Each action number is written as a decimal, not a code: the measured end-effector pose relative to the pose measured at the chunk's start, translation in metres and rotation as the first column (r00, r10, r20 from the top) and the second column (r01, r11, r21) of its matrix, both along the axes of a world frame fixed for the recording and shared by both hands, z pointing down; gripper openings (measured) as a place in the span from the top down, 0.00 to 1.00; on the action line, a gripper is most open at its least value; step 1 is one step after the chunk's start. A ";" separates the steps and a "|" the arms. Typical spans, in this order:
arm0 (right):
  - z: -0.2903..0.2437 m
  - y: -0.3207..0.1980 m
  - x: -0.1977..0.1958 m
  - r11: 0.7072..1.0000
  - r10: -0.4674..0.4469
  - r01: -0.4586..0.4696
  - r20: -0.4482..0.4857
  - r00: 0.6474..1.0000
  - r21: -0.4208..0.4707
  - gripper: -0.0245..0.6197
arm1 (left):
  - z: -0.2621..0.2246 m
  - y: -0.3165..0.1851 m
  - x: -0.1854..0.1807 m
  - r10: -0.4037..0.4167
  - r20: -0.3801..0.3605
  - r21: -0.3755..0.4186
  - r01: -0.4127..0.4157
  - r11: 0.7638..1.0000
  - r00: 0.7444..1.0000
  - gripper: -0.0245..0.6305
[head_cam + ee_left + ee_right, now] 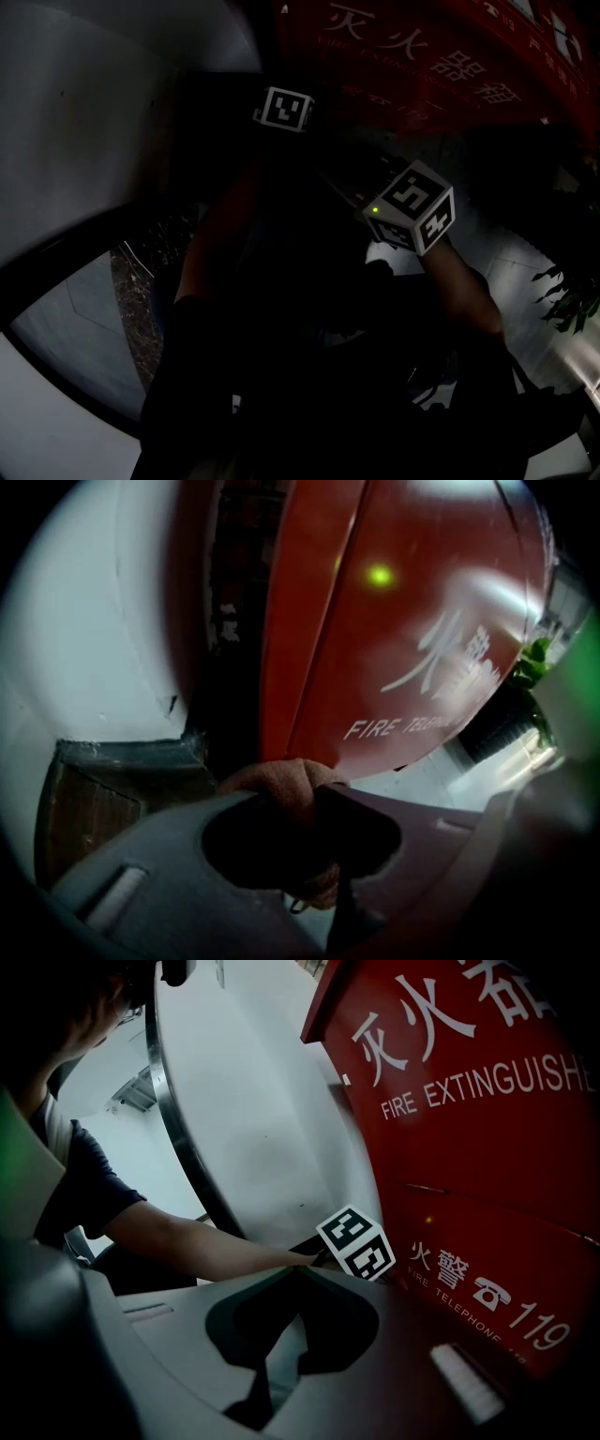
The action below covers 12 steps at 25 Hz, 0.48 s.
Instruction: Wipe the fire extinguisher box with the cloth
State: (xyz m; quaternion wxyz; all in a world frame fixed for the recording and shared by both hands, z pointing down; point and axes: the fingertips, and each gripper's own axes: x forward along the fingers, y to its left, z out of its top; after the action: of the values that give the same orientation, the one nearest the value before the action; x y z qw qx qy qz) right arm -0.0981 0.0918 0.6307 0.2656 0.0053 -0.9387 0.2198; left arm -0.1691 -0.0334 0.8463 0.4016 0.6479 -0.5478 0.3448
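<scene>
Tan cloth (277,778), half-hidden, gripped by left tool (311,803), right tool (292,1279) seemingly closed (dim)

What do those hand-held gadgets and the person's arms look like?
Each is smooth grey plastic with two dark jaw pads: the left gripper and the right gripper. Both carry a white marker cube printed with black squares. The right one's cube has a small green light. The person wears a dark short sleeve.

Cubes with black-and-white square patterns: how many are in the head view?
2. One cube sits upper centre, near the left edge of the red fire extinguisher box; the other cube is lower right of it. More may hide in the dark.
</scene>
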 end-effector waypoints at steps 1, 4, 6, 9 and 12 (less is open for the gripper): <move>0.001 -0.001 0.000 1.000 0.003 -0.003 0.002 1.000 -0.002 0.96 | -0.005 0.000 -0.002 -0.004 0.007 0.004 0.004 1.000 1.000 0.81; 0.002 -0.006 0.004 0.999 0.024 -0.024 0.005 1.000 -0.021 0.96 | -0.022 0.001 -0.003 -0.011 0.013 0.007 0.010 1.000 1.000 0.81; 0.000 -0.012 0.005 0.998 0.050 -0.050 0.009 0.999 -0.033 0.96 | -0.032 0.001 -0.002 -0.016 0.013 0.007 0.016 1.000 1.000 0.81; -0.007 -0.023 0.002 0.995 0.094 -0.092 0.027 0.995 -0.043 0.96 | -0.046 0.001 -0.002 -0.031 0.013 0.013 0.031 0.999 0.999 0.81; -0.006 -0.027 0.002 0.994 0.102 -0.101 0.024 0.994 -0.030 0.96 | -0.065 0.000 0.002 -0.024 0.001 0.044 0.024 0.999 1.000 0.81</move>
State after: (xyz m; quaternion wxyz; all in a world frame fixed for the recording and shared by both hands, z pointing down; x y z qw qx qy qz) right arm -0.0959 0.0646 0.6244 0.2419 0.0464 -0.9373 0.2466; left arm -0.1674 -0.0339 0.7812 0.3909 0.6498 -0.5633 0.3282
